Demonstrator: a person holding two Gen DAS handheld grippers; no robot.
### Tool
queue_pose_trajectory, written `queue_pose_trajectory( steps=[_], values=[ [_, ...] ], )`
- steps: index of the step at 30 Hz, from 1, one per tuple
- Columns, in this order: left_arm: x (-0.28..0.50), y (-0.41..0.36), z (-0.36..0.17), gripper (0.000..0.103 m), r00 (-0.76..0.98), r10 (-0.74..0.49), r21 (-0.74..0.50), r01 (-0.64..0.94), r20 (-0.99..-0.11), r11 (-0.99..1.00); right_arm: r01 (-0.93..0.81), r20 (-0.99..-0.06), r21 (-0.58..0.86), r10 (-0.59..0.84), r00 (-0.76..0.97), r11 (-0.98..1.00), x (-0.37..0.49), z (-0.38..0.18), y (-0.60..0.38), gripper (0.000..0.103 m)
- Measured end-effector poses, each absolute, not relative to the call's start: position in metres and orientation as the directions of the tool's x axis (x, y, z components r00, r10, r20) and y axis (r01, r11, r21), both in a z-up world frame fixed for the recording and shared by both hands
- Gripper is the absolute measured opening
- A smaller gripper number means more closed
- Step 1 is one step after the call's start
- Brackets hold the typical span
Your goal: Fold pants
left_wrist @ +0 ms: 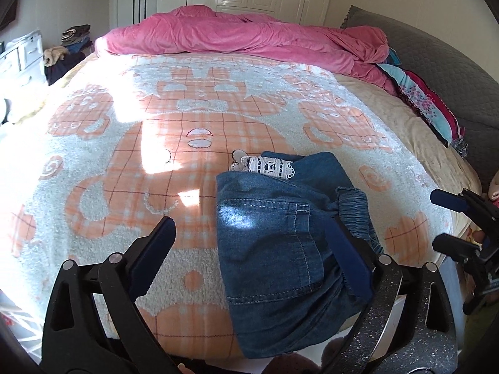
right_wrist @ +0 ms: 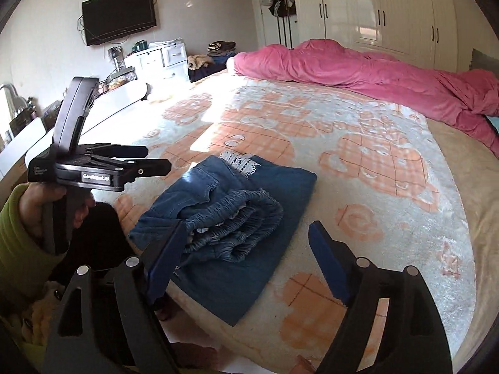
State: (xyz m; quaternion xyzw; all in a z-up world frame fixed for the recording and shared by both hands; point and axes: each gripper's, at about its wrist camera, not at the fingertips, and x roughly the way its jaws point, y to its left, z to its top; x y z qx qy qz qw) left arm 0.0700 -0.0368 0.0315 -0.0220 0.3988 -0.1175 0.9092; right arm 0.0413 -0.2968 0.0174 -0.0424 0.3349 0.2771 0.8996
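Note:
Blue denim pants (left_wrist: 274,233) lie folded into a compact stack near the front edge of the bed, with white lace trim (left_wrist: 268,166) poking out at the far end. My left gripper (left_wrist: 249,233) hovers over them, open wide, its right finger above the elastic waistband and nothing pinched. In the right wrist view the pants (right_wrist: 249,187) show their gathered waistband (right_wrist: 237,218) on top. My right gripper (right_wrist: 248,227) stands open above that waistband, gripping nothing. The left gripper (right_wrist: 156,159) appears at the left, held by a hand in a green sleeve. The right gripper (left_wrist: 438,219) shows at the right edge.
The bed carries an orange-and-white patterned blanket (left_wrist: 156,131). A crumpled pink duvet (left_wrist: 243,37) lies along its far side, colourful pillows (left_wrist: 427,106) and a grey headboard (left_wrist: 436,62) at the right. White wardrobes (right_wrist: 389,6), a wall television (right_wrist: 118,15) and a white dresser (right_wrist: 159,59) stand beyond.

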Motion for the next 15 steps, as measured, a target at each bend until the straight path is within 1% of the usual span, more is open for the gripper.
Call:
queue_pose_trajectory(
  steps=[7, 15],
  values=[
    [0.076, -0.034, 0.015, 0.091, 0.630, -0.224, -0.142, 0.179, -0.744, 0.974, -0.453, -0.676, 0.157, 0.430, 0.598, 0.878, 0.061, -0.003, -0.303, 0.079],
    [0.086, -0.031, -0.011, 0.091, 0.583, -0.234, -0.172, 0.160, -0.778, 0.972, -0.427, -0.735, 0.189, 0.416, 0.535, 0.884, 0.082, -0.033, -0.291, 0.079]
  ],
)
